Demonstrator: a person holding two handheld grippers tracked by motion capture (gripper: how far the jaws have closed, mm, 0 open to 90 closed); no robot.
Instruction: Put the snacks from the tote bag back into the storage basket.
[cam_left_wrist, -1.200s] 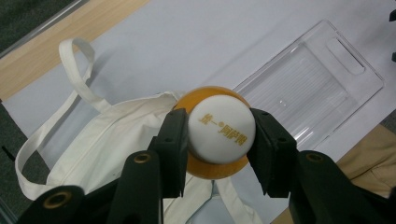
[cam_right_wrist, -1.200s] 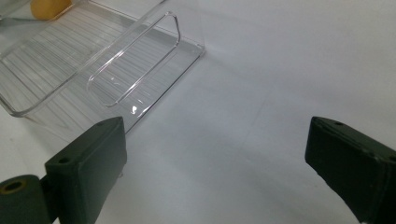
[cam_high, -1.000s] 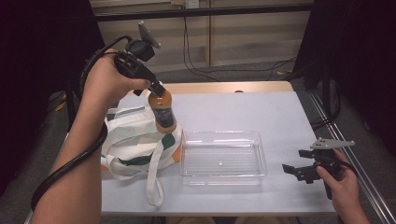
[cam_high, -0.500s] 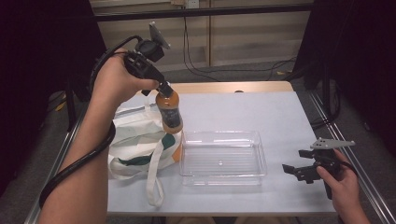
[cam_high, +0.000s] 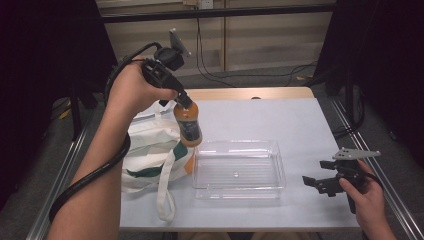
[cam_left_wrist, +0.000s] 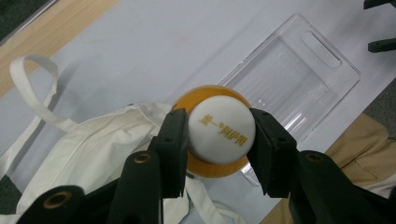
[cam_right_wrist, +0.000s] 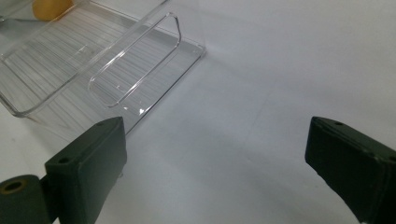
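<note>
Bottle (cam_high: 188, 122) clamped at cap by left tongs (cam_left_wrist: 219, 140), above bag (cam_high: 150, 150)

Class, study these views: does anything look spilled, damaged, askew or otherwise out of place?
Nothing spilled or damaged. The bottle hangs tilted in the left tongs, gripped by its white cap, above the cloth bag beside the clear tray. The right tongs rest open.

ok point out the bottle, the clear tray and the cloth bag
bottle (cam_high: 189, 125), high view, on its dark label
clear tray (cam_high: 239, 146), high view, on its far rim
cloth bag (cam_high: 147, 140), high view, on the white cloth
</note>
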